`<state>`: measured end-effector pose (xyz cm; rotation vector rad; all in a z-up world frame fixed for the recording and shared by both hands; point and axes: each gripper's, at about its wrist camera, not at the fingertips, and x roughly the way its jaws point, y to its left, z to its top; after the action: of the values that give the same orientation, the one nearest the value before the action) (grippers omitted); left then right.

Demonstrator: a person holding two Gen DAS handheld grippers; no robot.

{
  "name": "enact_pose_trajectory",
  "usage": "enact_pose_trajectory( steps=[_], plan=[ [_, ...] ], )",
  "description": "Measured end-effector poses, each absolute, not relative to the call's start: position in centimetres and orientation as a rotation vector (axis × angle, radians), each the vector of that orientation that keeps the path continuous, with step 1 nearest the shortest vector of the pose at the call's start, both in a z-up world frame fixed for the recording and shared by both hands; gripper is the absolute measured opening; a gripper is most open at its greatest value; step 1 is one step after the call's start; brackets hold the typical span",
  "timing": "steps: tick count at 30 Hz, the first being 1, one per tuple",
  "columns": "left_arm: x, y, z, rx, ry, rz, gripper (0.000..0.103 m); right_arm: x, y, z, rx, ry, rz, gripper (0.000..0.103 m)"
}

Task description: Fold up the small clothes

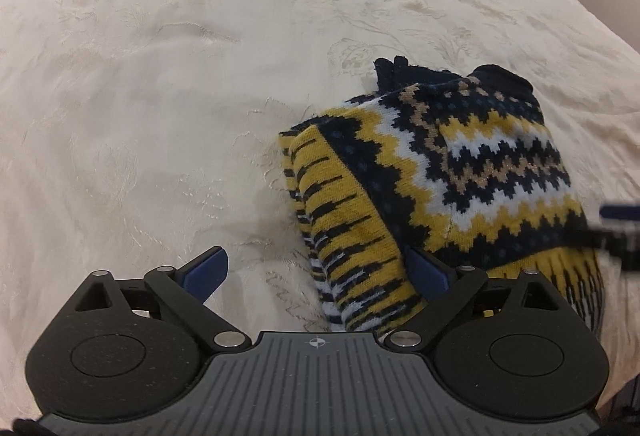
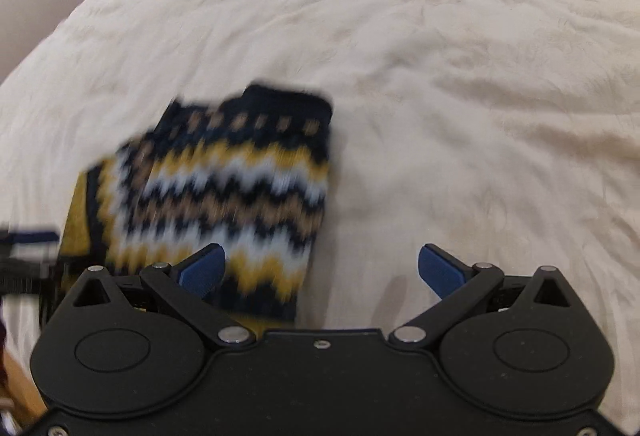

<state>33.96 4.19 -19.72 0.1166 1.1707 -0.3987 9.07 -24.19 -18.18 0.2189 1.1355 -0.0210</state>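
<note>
A cream embroidered bedspread (image 1: 160, 96) covers the whole bed, a navy, yellow and white zigzag knitted sweater (image 1: 460, 172) lying folded on it; left gripper (image 1: 316, 272) and right gripper (image 2: 322, 270) both spread wide, holding nothing

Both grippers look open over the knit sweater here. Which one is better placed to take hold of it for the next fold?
Probably the left gripper: open, with the sweater edge lying between its fingers. The right gripper is open too, but the sweater lies mostly off to its left and its view is blurred.
</note>
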Motion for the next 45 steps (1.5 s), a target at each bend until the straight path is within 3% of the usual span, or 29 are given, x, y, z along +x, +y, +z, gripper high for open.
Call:
enact_pose_trajectory(
  steps=[23, 39, 45],
  plan=[
    [27.0, 5.6, -16.9, 0.154, 1.066, -0.334, 0.096, 1.0, -21.3, -17.9, 0.225, 1.129, 0.068, 0.103],
    [19.3, 3.6, -6.4, 0.191, 0.775, -0.161, 0.096, -4.7, -21.1, -7.4, 0.209, 0.799, 0.12, 0.103],
    [17.6, 2.9, -4.2, 0.164, 0.788, -0.176, 0.096, -6.9, -20.6, -4.6, 0.181, 0.727, 0.006, 0.103]
  ],
)
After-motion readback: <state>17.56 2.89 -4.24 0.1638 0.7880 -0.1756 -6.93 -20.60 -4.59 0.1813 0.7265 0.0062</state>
